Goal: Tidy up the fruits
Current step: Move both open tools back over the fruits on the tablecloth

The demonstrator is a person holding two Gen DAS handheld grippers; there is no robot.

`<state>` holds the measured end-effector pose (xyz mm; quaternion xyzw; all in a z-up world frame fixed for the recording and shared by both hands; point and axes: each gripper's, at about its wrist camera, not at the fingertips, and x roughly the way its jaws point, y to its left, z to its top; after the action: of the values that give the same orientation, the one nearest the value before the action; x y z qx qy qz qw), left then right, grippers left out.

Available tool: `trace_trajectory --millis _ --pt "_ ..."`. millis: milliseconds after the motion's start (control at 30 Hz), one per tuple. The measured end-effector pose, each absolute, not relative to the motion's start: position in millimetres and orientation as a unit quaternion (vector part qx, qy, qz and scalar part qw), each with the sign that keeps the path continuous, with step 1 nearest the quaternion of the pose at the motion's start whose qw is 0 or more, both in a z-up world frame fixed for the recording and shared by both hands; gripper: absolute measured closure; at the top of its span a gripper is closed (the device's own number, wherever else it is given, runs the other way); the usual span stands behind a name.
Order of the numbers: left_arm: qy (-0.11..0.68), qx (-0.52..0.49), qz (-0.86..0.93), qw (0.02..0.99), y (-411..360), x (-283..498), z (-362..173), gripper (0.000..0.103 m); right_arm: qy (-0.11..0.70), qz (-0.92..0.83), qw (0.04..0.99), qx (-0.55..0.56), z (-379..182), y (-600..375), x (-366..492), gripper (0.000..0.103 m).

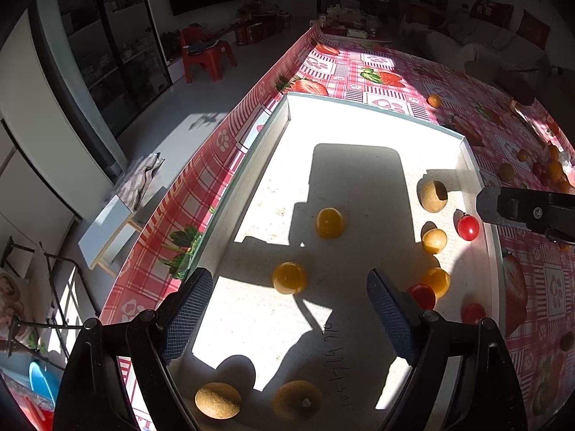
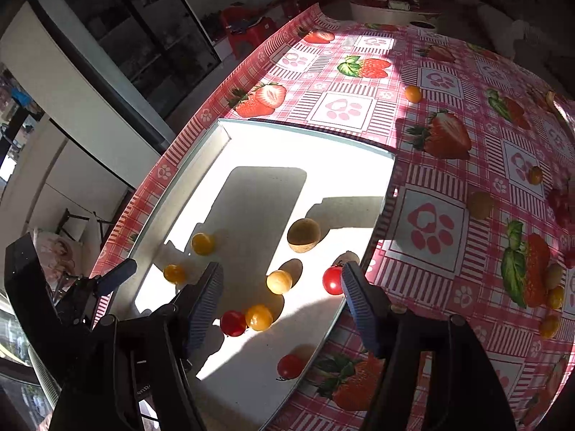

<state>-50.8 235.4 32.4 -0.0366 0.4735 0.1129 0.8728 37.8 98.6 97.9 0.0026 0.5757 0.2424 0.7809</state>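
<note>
Small round fruits (image 1: 289,277) are scattered in a sunlit white tray (image 1: 373,107) on a pink strawberry-print tablecloth (image 2: 431,186) — both tongs are held apart, empty.

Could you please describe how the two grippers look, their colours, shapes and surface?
Both grippers are alike. The left gripper has glossy black plastic arms with round pivot bolts, and two flat, elongated fingers covered by dark blue pads with a fine grid texture. The right gripper shows the same black frame and blue ribbed pads. No cables or sleeves are visible.

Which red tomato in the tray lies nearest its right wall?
The stemmed tomato alone beside the right wall; the other two reds sit nearer the camera.
</note>
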Motion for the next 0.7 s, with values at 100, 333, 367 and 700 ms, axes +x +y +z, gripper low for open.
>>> trace_trajectory --millis 100,333,367,700 --pt "0.472 -0.032 0.106 0.875 228.0 -53.9 37.4 0.015 0.574 0.238 0.783 0.01 102.4 85.9 34.7 0.027" --pt "0.457 -0.029 0.074 0.886 197.6 -54.4 57.8 0.015 0.576 0.206 0.791 0.016 104.9 31.9 20.6 0.024" --pt "0.455 -0.027 0.068 0.887 191.3 -53.5 61.2 0.015 0.577 0.2 0.792 0.02 104.5 21.3 19.5 0.024" --pt "0.453 0.011 -0.009 0.891 106.2 -36.9 80.8 0.015 0.583 0.106 0.804 0.052 97.3 -89.8 6.6 0.024"
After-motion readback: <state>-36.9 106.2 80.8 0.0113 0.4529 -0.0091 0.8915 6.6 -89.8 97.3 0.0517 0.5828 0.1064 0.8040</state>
